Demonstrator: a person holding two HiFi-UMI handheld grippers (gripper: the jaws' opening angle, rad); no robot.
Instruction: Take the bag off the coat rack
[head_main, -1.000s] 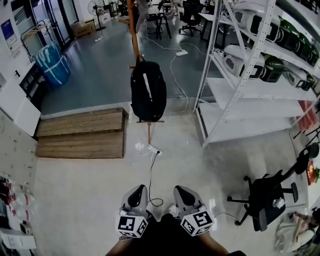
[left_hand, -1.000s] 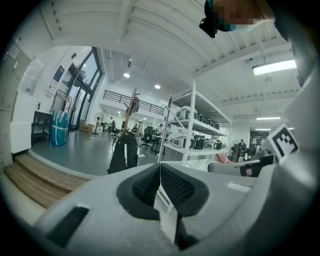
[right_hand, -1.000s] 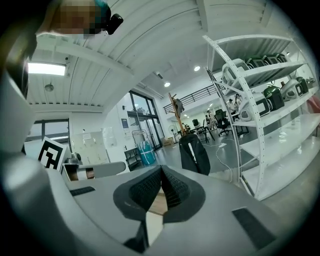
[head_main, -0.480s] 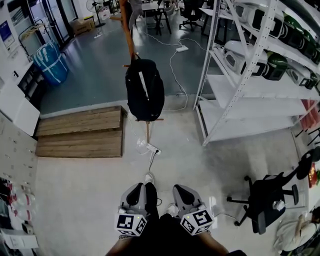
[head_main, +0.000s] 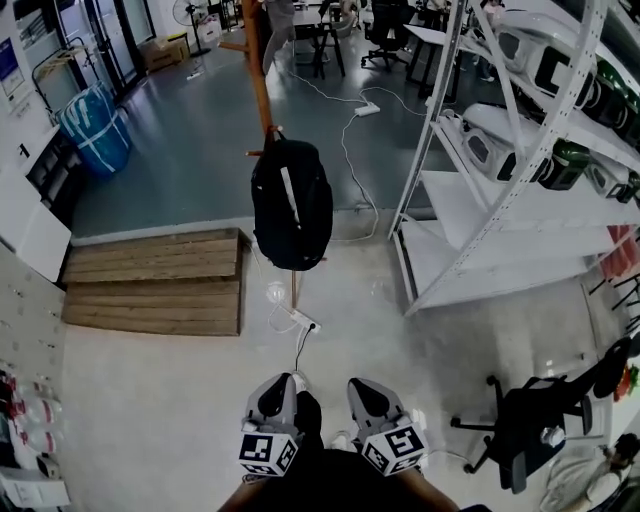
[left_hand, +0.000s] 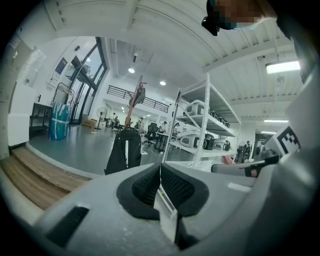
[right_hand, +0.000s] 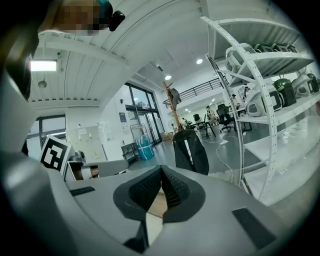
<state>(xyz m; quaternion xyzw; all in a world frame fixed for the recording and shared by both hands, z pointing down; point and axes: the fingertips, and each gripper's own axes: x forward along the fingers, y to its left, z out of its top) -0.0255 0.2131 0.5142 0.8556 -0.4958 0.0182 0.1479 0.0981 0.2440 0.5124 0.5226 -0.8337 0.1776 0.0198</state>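
Observation:
A black backpack (head_main: 291, 203) with a pale stripe hangs on a wooden coat rack (head_main: 257, 65) some way ahead of me on the floor. The same backpack (left_hand: 124, 151) shows left of centre in the left gripper view, and the backpack (right_hand: 191, 151) appears above the jaws in the right gripper view. My left gripper (head_main: 276, 386) and right gripper (head_main: 362, 388) are held low and close to my body, side by side, well short of the rack. Both have their jaws shut with nothing between the pads.
A white metal shelving unit (head_main: 520, 170) with appliances stands at the right. Wooden pallets (head_main: 155, 280) lie to the left of the rack. A power strip and cable (head_main: 304, 322) trail on the floor between me and the rack. A black office chair (head_main: 535, 420) stands at lower right.
I have stepped a little closer and the view has shifted, so the rack and backpack sit slightly lower-centre. Both grippers stay shut in the same low position.

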